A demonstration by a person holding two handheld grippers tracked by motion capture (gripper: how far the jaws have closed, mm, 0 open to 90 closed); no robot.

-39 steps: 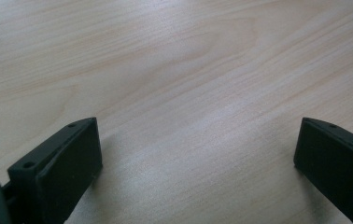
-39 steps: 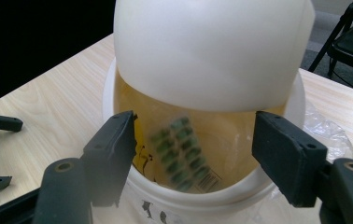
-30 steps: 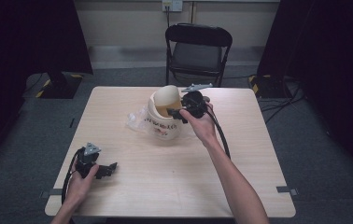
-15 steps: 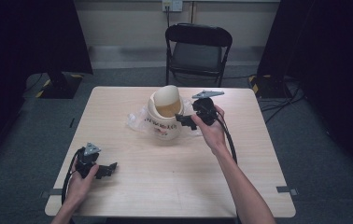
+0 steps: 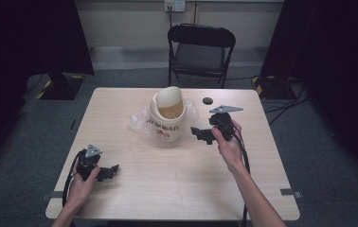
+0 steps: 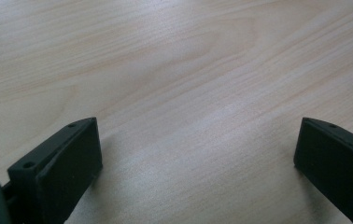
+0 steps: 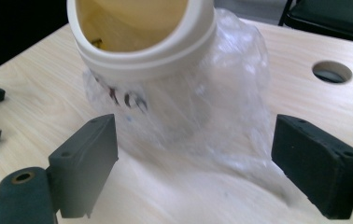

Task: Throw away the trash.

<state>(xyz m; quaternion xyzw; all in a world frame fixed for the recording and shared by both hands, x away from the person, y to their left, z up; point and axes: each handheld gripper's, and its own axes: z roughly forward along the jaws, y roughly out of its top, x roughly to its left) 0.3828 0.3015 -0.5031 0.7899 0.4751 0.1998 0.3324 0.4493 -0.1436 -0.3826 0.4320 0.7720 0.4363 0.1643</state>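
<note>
The wooden table takes up the middle of the high view, with a black folding chair parked behind its far edge. Near the far centre stands a cream tub, its rounded lid propped up at the back of the mouth, so the inside is open to view. A clear plastic bag is crumpled round the tub's base, touching it. It looks peeled down off the tub, though that's a guess.

Over on the right side, the right gripper is held just beside the tub, jaws spread wide, nothing between them. It's aimed at the tub and bag, well placed to go in for either one. A small round hole sits in the tabletop just beyond it.

The left gripper rests low at the near left, well apart from the tub, jaws wide and empty too; parked, by the look of it.

The right gripper view brings in dark lettering on the tub wall, showing through the plastic film, and a yellowish inside. The left gripper view offers bare wood grain between its two jaws.
</note>
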